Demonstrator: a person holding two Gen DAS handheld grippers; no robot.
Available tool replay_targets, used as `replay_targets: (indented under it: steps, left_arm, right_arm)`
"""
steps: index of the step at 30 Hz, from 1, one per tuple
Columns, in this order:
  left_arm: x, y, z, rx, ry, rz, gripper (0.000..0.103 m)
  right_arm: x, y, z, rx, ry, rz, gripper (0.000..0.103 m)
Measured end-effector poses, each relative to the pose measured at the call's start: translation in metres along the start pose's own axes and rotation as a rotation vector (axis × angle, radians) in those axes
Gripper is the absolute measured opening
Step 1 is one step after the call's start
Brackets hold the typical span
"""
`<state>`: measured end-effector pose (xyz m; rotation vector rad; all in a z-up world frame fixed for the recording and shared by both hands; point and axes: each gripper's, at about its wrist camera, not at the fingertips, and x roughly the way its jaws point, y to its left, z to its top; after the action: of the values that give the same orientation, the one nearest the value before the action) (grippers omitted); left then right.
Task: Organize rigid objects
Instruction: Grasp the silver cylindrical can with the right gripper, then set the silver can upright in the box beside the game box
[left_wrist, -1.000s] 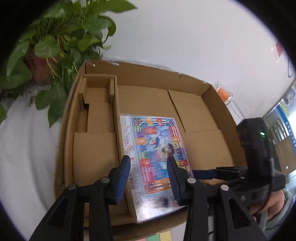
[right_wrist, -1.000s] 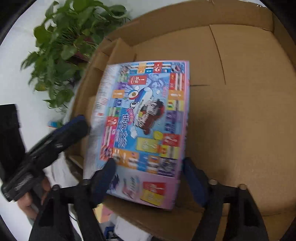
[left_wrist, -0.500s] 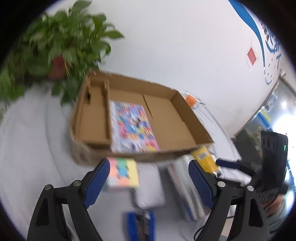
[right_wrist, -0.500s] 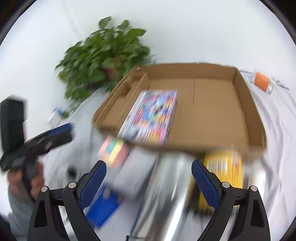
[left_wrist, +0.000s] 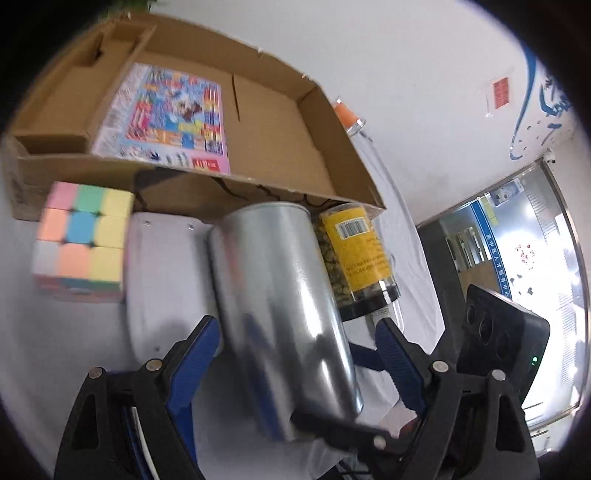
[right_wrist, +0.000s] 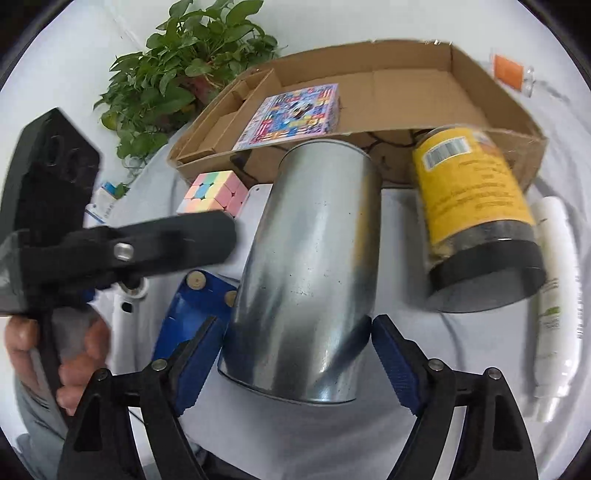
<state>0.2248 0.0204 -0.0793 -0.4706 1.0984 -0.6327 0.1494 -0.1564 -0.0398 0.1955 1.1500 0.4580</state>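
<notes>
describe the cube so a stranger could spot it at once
Find the cardboard box holding a colourful board game. In front of its left corner, beside a silver can, sits the cube. It alone has a grid of pastel squares.

The metal can (right_wrist: 310, 266) stands hemmed between the yellow jar (right_wrist: 476, 218) and blue box (right_wrist: 195, 306); the cardboard tray's (right_wrist: 480, 110) right half lies free.

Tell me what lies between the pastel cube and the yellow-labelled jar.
In the right wrist view, the silver metal can lies between the pastel cube and the yellow-labelled jar, with a white flat object just beside the cube.
</notes>
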Motion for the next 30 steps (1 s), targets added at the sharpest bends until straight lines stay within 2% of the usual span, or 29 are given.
replay_targets:
  steps: [4,8,10,13,16,19,22,25,30]
  left_arm:
    - [0.024,0.009,0.006,-0.05,0.067,0.024,0.079]
    - [0.02,-0.004,0.003,-0.006,0.054,0.046,0.078]
    - [0.006,-0.018,0.004,0.017,0.011,0.032,0.078]
    - [-0.026,-0.056,0.023,0.098,-0.105,0.028,0.078]
    - [-0.056,-0.093,0.063,0.2,-0.223,0.048,0.078]
    - [-0.057,-0.1,0.11,0.215,-0.244,0.065,0.078]
    - [-0.033,-0.08,0.154,0.145,-0.208,0.061,0.078]
    - [0.001,-0.054,0.179,0.069,-0.141,0.038,0.078]
    - [0.057,-0.008,0.193,-0.039,-0.016,0.03,0.078]
  right_arm:
    - [0.022,-0.008,0.005,0.054,0.062,0.095,0.089]
    - [0.015,-0.005,0.002,0.065,0.052,0.087,0.088]
    - [-0.004,0.003,0.007,0.032,0.007,0.075,0.088]
    - [-0.048,0.016,0.032,-0.025,-0.097,0.087,0.087]
    - [-0.084,0.024,0.075,-0.11,-0.19,0.088,0.087]
    - [-0.09,0.016,0.129,-0.168,-0.195,0.084,0.087]
    - [-0.072,-0.008,0.174,-0.136,-0.125,0.112,0.087]
    - [-0.047,-0.031,0.193,-0.111,-0.065,0.104,0.087]
    - [0.009,-0.062,0.204,-0.032,0.051,0.102,0.087]
